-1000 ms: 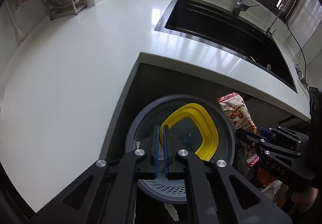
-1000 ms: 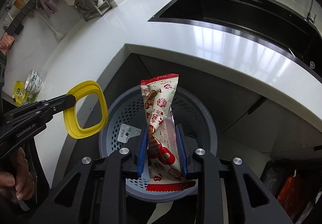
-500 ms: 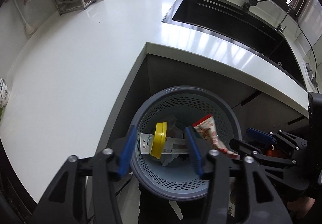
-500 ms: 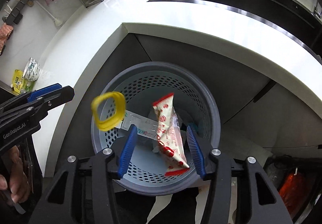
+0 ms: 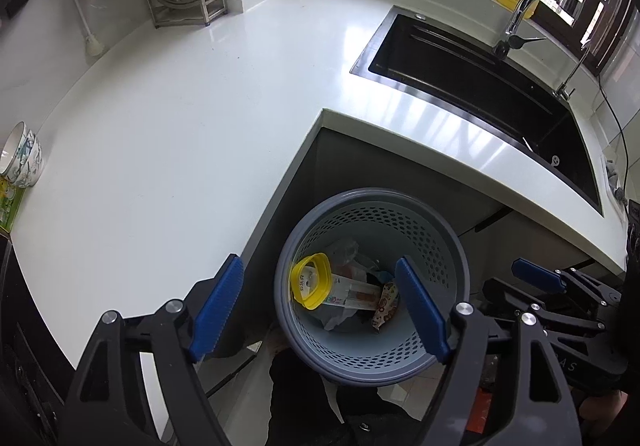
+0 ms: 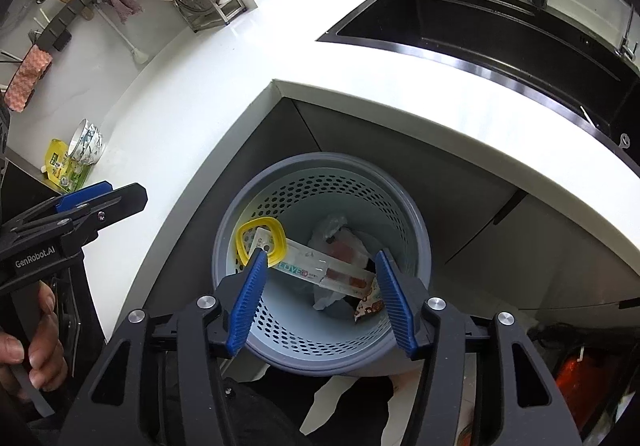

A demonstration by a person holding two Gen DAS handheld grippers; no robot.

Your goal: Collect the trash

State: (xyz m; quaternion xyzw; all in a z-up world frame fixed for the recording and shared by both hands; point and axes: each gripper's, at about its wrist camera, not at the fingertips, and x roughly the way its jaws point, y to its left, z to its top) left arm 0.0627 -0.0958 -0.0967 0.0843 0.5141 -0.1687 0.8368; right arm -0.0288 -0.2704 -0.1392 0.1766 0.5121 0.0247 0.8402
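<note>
While the white countertop (image 5: 168, 133) fills most of both wrist views and shows no loose litter on its visible stretch, the collecting looks close to finished, though that is a judgement from a limited field. At about two o'clock in the left wrist view lies the dark sink (image 5: 480, 85), which also appears bare. Below the counter's corner, near five o'clock, stands the grey perforated bin (image 5: 372, 286), and the trash sits inside it: a yellow ring-shaped lid (image 5: 310, 280) leaning at the bin's nine o'clock wall, a long white wrapper (image 6: 324, 266) across the middle, crumpled clear plastic (image 6: 334, 230) behind it, and a red-printed snack packet (image 6: 370, 306) low at four o'clock.

The left gripper (image 5: 320, 310) hangs above the bin with its jaws spreading wide and nothing between them but the view down into the bin. The right gripper (image 6: 320, 302) is likewise opening, at a moderate width, and grips nothing.

At nine o'clock on the counter's edge, stacked bowls (image 6: 86, 143) rest beside a green-and-yellow packet (image 6: 60, 165); whether that packet is trash left to gather cannot be told. The bin's base is cut off by the gripper frames, the floor around it is dark and unclear, and the print on the wrapper is too small to read fully.
</note>
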